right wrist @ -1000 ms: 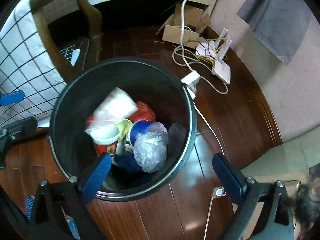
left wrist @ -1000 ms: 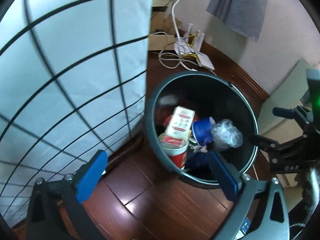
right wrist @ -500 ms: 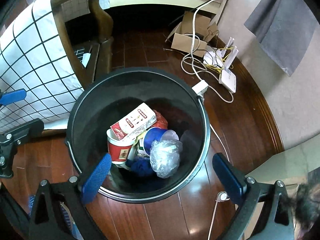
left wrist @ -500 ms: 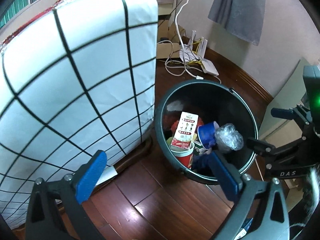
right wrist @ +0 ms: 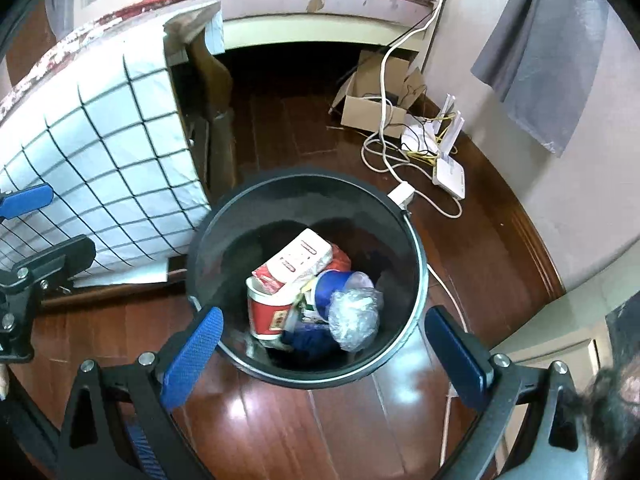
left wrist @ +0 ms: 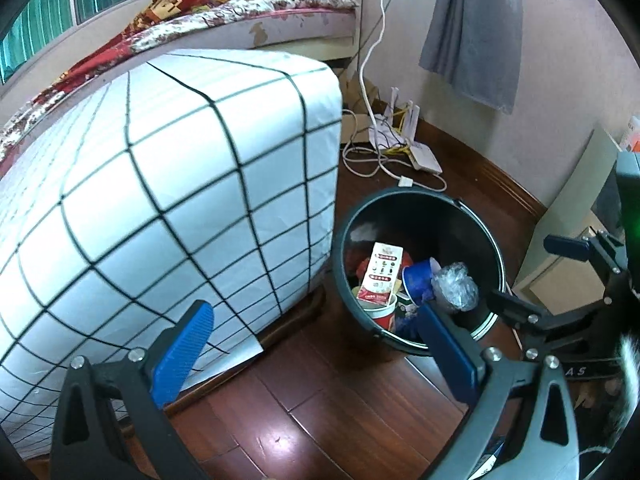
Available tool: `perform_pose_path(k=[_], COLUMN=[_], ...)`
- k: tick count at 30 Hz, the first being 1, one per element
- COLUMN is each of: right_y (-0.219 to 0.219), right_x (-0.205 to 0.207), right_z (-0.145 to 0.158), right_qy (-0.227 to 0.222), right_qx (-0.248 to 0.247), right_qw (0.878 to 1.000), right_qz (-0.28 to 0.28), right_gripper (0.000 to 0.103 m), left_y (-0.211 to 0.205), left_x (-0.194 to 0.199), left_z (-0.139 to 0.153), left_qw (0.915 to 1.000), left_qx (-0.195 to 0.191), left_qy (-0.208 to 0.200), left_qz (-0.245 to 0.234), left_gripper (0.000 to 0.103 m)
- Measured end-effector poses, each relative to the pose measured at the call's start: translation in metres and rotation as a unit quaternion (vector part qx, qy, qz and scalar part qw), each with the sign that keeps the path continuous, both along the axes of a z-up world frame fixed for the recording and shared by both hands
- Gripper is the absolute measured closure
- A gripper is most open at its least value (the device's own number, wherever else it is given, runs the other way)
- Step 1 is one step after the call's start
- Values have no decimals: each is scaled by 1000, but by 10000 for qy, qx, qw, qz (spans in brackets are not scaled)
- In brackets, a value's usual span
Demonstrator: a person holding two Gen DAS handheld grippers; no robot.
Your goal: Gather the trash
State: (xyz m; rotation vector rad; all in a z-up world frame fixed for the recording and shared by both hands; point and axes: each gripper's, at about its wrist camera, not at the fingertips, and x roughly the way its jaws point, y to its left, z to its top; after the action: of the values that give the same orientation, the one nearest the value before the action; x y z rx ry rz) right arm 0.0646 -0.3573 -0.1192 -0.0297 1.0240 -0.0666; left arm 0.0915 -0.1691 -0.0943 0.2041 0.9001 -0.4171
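Trash sits inside the black bin [right wrist: 416, 280] on the wood floor [right wrist: 280, 432]. I can see a red and white carton [right wrist: 298, 260] lying on top of a red paper cup [right wrist: 268, 314], a blue cup [right wrist: 334, 286] on its side, and a ball of clear plastic wrap [right wrist: 356, 316] next to it. My right tool [right wrist: 320, 352] is up above the near edge of the bin, with its blue fingers [right wrist: 192, 356] spread wide and nothing between them. My left tool [left wrist: 312, 348] is wide apart too and holds nothing. It is above the floor, between the bin [left wrist: 340, 240] and a white checked cover [left wrist: 160, 200]. White cables [right wrist: 384, 152] and a cardboard box [right wrist: 372, 116] lie on the floor past the bin.
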Motion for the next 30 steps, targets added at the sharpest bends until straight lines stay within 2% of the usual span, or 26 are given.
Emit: perform_pose_path(k=[8,19,30], right_y=[22,59,78], right_x=[-14,-27,-33], right_z=[35,106,161], right_qy=[-238,-770,-1073], right_qx=[97,-243,-257], right_qw=[9995,9967,9939], right_qz=[-178,-11,21], right_gripper=[1,1,1], left_y=[16,54,88], left_x=[-14,-33,-42], left_z=[28,82,124], left_qw=[9989,9956,9902], left_qx=[175,-31,-126], left_qy=[-385,-789,-1120], left_qz=[187,503,824], left_gripper=[1,1,1])
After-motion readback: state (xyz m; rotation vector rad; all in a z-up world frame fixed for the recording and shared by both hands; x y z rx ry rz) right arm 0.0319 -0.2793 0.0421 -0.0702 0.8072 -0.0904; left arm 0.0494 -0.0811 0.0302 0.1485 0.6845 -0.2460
